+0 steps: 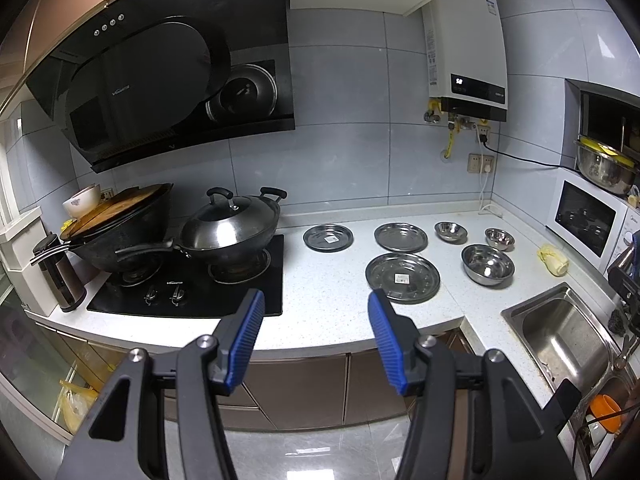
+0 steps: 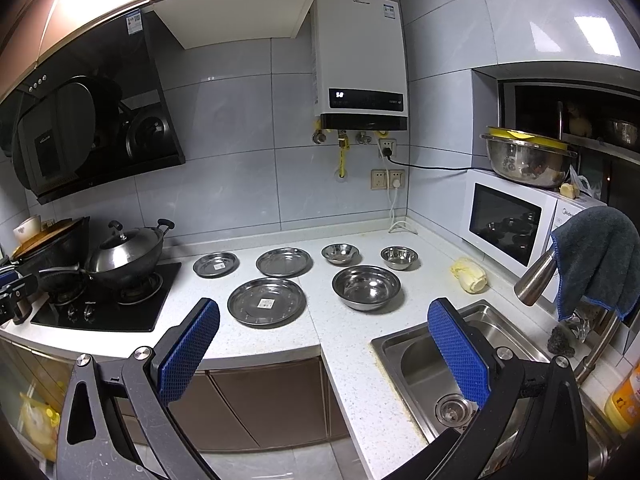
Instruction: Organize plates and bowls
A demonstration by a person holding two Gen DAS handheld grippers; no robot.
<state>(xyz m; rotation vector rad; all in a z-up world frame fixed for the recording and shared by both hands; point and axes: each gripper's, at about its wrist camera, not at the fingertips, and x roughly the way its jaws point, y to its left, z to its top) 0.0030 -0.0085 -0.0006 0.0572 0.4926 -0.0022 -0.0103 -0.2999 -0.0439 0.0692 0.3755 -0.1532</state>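
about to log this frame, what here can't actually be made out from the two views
- Sticker text on the large plate: too small in both views.
- Contents of the big bowl on the microwave: hidden by its wall and the yellow thing on top.
- Black wok contents: covered by a wooden board.
- Orange item: cut off at the left wrist view's edge.

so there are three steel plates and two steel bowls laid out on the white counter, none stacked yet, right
Nearly. The bowl count is wrong: there are three round steel bowls, a large one and two small ones. The right wrist view shows them beside the three flat steel plates on the white counter, none stacked.
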